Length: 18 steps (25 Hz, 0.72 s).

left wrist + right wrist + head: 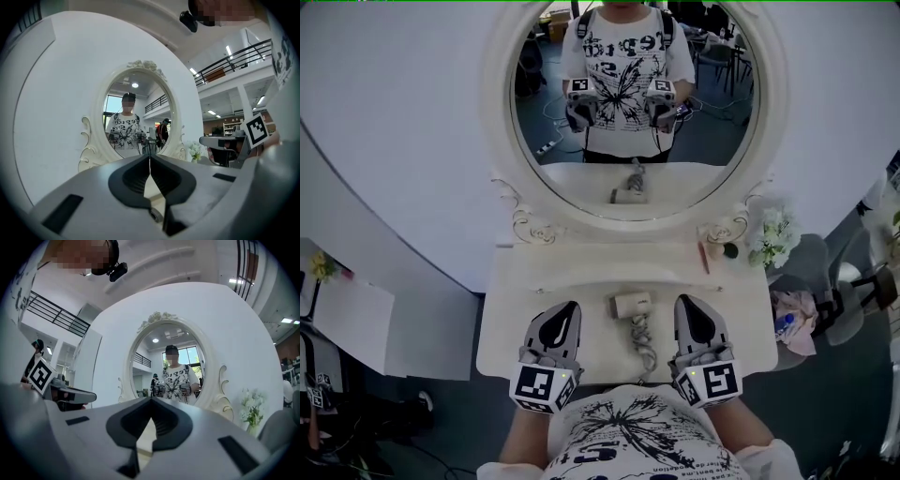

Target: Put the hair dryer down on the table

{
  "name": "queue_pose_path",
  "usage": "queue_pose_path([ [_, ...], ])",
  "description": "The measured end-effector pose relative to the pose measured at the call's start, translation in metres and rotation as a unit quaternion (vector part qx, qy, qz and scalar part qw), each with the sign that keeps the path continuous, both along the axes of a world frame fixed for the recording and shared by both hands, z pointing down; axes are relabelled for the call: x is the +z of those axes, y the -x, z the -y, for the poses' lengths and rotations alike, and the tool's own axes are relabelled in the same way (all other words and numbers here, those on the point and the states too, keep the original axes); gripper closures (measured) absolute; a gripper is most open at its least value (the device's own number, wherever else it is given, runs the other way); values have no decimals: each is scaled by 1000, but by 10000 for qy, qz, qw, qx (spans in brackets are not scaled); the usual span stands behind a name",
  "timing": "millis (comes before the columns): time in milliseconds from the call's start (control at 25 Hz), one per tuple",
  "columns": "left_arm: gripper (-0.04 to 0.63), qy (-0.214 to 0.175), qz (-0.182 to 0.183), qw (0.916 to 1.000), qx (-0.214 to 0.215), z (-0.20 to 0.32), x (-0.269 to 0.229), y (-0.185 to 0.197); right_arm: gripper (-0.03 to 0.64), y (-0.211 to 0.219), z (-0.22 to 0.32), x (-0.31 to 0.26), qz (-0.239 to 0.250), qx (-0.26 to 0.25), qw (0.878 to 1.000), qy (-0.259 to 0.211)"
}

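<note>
White fills most of the scene: a big rounded panel [394,141] stands behind everything, and set into it is an oval mirror with a cream carved frame [775,94]. The glass shows the person in a printed T-shirt [637,441] holding both grippers up at chest height.

Below the mirror stands a cream dressing table [544,272]. The hair dryer [630,304] lies on its top, about midway across and nearer the front edge than the mirror, free of both claws. Its twisted cord [644,342] trails from it toward the person and over the front edge.

The left gripper [573,306] is held above the front of the table, left of the dryer and apart from it. In the left gripper view its claw [149,157] is closed, the dark pads meeting at the tips with nothing between them. The right gripper [682,301] hangs on the other side of the dryer, also clear of it. In the right gripper view that claw [151,399] is likewise pressed together and empty. Both point toward the mirror, each with its marker cube [542,386] at the end nearest the person.

At the table's back right corner stands a small bunch of white flowers [773,234]. Beside it lie a slim pinkish stick [704,255] and a small dark round thing [730,250].
</note>
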<state>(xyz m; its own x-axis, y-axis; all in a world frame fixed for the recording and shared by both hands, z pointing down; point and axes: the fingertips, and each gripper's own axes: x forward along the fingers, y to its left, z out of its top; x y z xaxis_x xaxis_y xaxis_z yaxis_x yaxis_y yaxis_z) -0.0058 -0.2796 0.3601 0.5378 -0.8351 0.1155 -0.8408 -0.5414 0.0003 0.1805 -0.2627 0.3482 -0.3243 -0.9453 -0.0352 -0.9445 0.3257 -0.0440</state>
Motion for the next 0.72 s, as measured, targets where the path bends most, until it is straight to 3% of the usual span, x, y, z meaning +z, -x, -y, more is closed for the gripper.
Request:
queue_pose_path([
  [720, 574, -87, -75, 9998, 162, -3, -2, -12, 598, 7, -2, 17, -26, -454, 9985, 315],
])
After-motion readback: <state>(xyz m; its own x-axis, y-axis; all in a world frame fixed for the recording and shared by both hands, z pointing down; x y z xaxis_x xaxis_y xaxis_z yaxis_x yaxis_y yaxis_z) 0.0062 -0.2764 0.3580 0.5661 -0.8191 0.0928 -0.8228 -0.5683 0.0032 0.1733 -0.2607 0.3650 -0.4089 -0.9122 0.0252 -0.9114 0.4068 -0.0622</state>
